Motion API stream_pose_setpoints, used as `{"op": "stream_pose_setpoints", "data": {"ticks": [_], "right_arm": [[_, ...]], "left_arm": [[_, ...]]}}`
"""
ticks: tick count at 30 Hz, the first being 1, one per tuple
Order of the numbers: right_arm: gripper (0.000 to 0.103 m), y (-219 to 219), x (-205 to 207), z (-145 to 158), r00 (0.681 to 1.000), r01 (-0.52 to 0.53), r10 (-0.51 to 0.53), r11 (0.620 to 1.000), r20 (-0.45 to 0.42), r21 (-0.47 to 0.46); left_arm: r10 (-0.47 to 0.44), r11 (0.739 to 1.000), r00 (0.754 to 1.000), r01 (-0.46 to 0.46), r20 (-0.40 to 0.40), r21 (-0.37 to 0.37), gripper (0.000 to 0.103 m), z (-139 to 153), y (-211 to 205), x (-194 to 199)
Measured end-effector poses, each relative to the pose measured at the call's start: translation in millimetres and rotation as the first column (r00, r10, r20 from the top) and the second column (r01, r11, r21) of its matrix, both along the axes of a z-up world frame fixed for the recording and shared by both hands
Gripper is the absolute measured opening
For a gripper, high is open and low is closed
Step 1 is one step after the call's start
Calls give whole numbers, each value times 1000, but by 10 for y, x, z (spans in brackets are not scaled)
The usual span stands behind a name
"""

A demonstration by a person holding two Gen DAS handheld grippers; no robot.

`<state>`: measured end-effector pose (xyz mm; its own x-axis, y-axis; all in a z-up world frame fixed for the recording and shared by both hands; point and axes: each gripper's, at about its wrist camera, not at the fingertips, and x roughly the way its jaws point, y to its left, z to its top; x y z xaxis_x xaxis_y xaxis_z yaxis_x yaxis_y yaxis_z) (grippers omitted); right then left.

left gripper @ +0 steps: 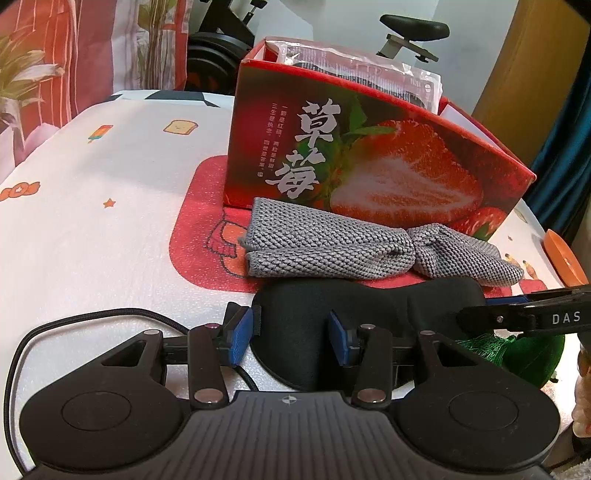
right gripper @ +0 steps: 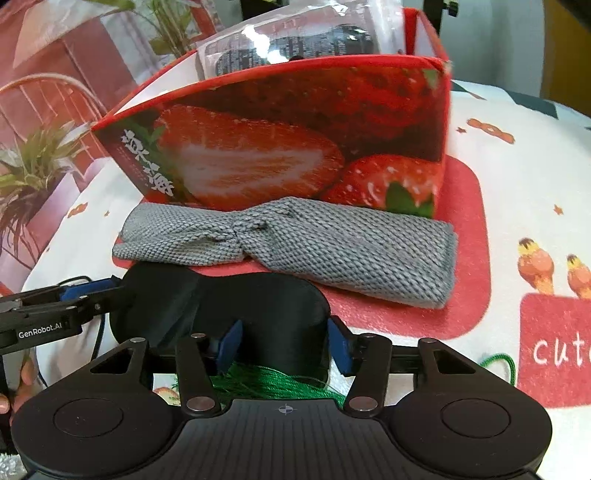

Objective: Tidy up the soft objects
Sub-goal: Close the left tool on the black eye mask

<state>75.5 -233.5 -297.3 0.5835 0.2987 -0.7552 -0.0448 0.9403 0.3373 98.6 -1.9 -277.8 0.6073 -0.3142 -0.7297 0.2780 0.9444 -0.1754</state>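
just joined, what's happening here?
A person has a hand-held gripper on each end of a black eye mask on the bed: left hand-held gripper and right hand-held gripper, pads straddling it. A grey knit headband lies beyond, in front of the strawberry box.

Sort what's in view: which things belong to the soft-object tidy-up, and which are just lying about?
Job: black eye mask, grey knit headband, green cord bundle, strawberry box.
Lying about: exercise bike, black cable, orange dish.
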Motion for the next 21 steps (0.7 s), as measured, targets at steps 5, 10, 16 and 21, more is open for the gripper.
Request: {"op": "stream_pose_setpoints", "data": {"ticks": [5, 10, 16, 21], "right_arm": [[39, 119, 90, 28, 999, -47, 47, 997, 12, -62], [37, 189, 176, 39, 997, -71, 73, 994, 19, -79], [37, 256, 254, 25, 995, -98, 99, 994, 23, -52], [37, 284, 255, 17, 993, -106, 108, 993, 37, -52]], "left_arm": [[4, 1000, 1000, -4, -3, -4, 48, 1, 16, 5], [25, 1000, 1000, -25, -10, -11, 49, 10, 71, 44], [96, 995, 995, -97, -34, -38, 49, 25, 259, 131], [108, 994, 993, -109, -38, -24, 50, 55, 328, 182]]}}
